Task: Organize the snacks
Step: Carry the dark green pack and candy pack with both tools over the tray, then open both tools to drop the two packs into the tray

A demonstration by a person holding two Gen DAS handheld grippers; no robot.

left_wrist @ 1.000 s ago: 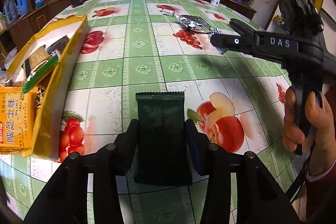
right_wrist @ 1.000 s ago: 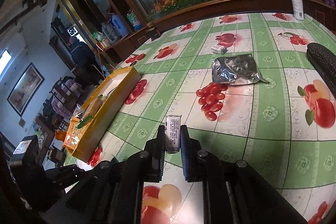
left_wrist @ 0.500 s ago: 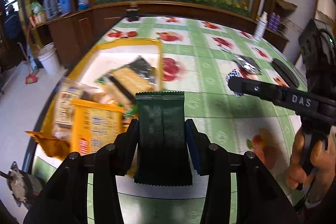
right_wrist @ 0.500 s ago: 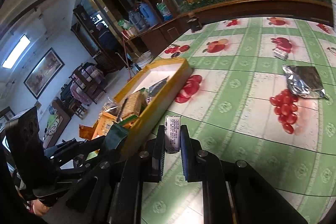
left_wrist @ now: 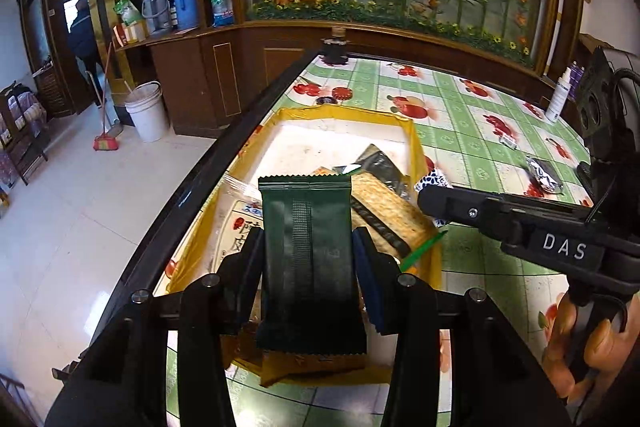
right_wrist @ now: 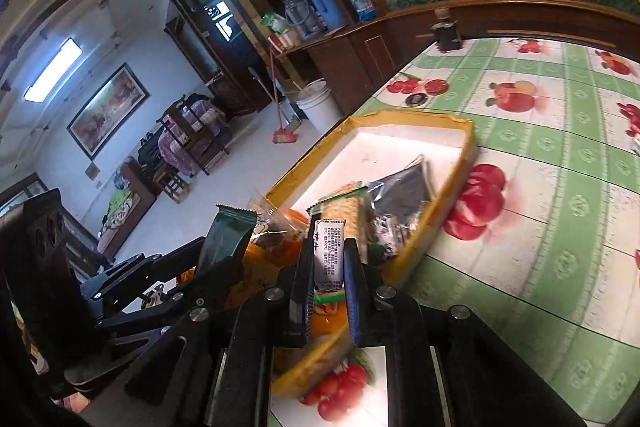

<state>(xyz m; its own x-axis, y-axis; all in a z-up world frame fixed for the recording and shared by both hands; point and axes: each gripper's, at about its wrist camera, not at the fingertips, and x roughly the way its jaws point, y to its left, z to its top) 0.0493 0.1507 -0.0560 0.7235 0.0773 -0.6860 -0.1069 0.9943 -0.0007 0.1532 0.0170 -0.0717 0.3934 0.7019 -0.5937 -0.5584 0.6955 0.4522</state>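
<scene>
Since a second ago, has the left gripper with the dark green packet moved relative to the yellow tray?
Yes. The left gripper, shut on the dark green packet, has swung from over the bare tablecloth toward the yellow tray, and now hangs above the tray's near end.

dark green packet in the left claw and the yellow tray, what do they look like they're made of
Dark green packet: looks like matte plastic film, judging by the zigzag-cut ends and a ribbed seam down its back.
Yellow tray: probably foam or card wrapped in glossy yellow tape; the rim is wrinkled and shiny, the floor plain white. Hard to be sure.
</scene>
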